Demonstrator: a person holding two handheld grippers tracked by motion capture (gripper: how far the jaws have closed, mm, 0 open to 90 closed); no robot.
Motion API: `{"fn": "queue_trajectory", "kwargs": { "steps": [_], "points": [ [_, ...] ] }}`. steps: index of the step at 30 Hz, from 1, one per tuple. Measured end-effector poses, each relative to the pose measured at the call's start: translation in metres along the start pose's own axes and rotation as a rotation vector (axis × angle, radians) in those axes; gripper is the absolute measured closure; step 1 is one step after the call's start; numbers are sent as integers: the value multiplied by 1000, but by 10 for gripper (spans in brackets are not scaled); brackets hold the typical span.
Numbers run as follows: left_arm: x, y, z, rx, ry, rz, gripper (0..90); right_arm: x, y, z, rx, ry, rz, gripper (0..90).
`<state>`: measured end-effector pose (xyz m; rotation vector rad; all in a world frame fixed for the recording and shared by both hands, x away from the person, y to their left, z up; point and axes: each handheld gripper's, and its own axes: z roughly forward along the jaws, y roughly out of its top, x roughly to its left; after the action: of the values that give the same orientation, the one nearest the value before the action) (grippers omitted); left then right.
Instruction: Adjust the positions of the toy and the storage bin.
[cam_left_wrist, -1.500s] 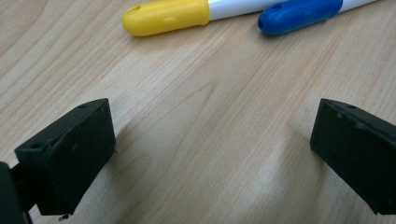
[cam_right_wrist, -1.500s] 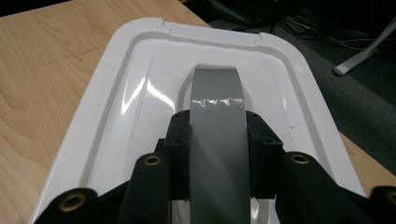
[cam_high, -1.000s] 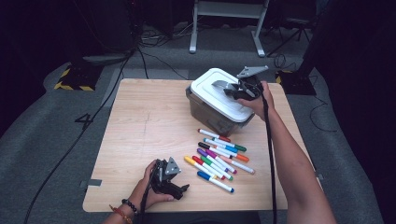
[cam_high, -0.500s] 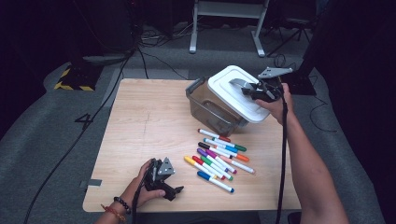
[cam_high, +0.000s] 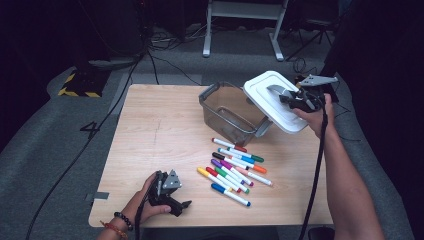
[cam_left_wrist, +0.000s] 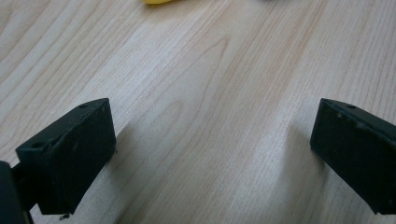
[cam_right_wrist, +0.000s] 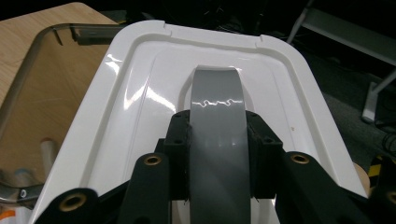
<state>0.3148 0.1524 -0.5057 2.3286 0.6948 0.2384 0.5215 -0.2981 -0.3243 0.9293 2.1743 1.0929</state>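
Upper right of the high view: right gripper (cam_high: 289, 98) pinching the grey handle (cam_high: 275, 90) of a white lid (cam_high: 265, 102), lid tilted and lifted off the clear bin (cam_high: 227, 112), hanging past the bin's right rim, partly beyond the table (cam_high: 150, 140) edge. Right gripper view: both jaws pressed on either side of the grey handle (cam_right_wrist: 215, 121), white lid (cam_right_wrist: 140, 102) spreading out behind it, bin rim (cam_right_wrist: 28, 79) at left of frame with wood showing through the clear wall.

Centre of the high view: bin open, sits on the table's far right part. Just below it a loose cluster of markers (cam_high: 235, 167), mixed colours, lying flat on the wood, some touching; exact count hard to tell at this size.

Lower left of the high view: left gripper (cam_high: 186, 204) in the person's left hand (cam_high: 145, 200), near the table's front edge, well apart from bin and lid, markers near to its right. Left gripper view: jaws spread wide, nothing between them, bare wood below, a bit of something yellow (cam_left_wrist: 161, 2) at the top edge, probably a marker cap
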Motion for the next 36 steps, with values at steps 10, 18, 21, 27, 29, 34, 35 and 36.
{"fn": "queue_trajectory", "kwargs": {
  "steps": [10,18,21,27,29,34,35,36],
  "points": [
    [1,-2,-2,1,6,-7,4,-24,-21,-13,19,-80,59,669],
    [1,-2,-2,0,6,-7,4,-42,-43,-14,35,-120,101,669],
    [1,-3,-2,0,6,-6,5,-45,-50,-14,43,-133,115,669],
    [1,-3,-3,2,7,-8,4,-51,-65,-8,72,-147,138,668],
    [1,-3,-3,2,7,-7,4,-52,-71,-4,86,-153,145,669],
    [2,-3,-3,2,8,-6,4,-55,-85,7,131,-169,155,669],
    [2,-3,-3,1,8,-6,4,-55,-88,9,140,-170,154,668],
    [2,-3,-3,2,8,-7,4,-55,-92,12,148,-169,153,668]
  ]
}}
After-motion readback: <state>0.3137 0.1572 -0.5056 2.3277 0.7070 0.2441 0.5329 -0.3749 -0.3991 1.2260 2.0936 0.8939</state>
